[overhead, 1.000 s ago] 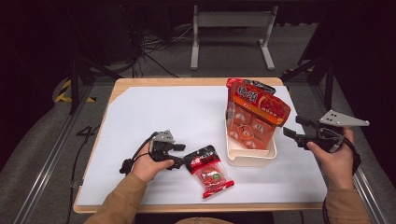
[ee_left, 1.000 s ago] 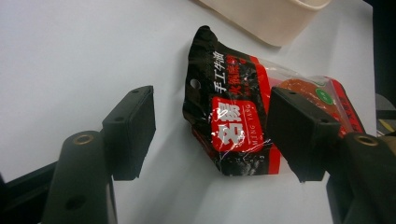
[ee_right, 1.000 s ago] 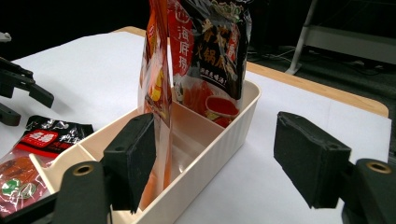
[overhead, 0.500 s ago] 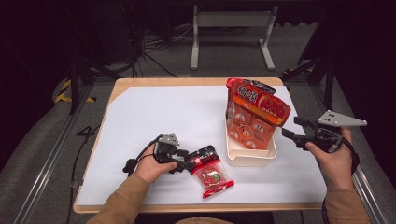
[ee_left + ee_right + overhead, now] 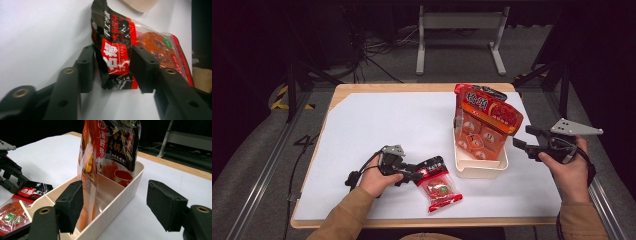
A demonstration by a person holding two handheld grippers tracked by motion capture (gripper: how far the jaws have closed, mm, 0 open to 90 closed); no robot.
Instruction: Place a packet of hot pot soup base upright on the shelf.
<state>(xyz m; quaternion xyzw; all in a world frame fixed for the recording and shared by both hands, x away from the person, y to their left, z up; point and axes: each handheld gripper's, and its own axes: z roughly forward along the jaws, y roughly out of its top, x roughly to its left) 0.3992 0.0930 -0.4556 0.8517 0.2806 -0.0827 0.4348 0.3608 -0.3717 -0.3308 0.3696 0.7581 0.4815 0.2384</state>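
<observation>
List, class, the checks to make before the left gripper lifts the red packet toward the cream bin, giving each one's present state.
1. Packet top edge between the left gripper jaws, which have just been closing: ok.
2. Pads firmly pressing on it: cannot tell.
3. Packet lying flat on the white table: ok.
4. Free room in the bin beside the upright pouches: ok.
5. Right gripper open, off the bin: ok.

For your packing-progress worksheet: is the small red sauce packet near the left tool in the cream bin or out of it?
Out. The sauce packet lies flat on the white table, beside the cream bin.
</observation>
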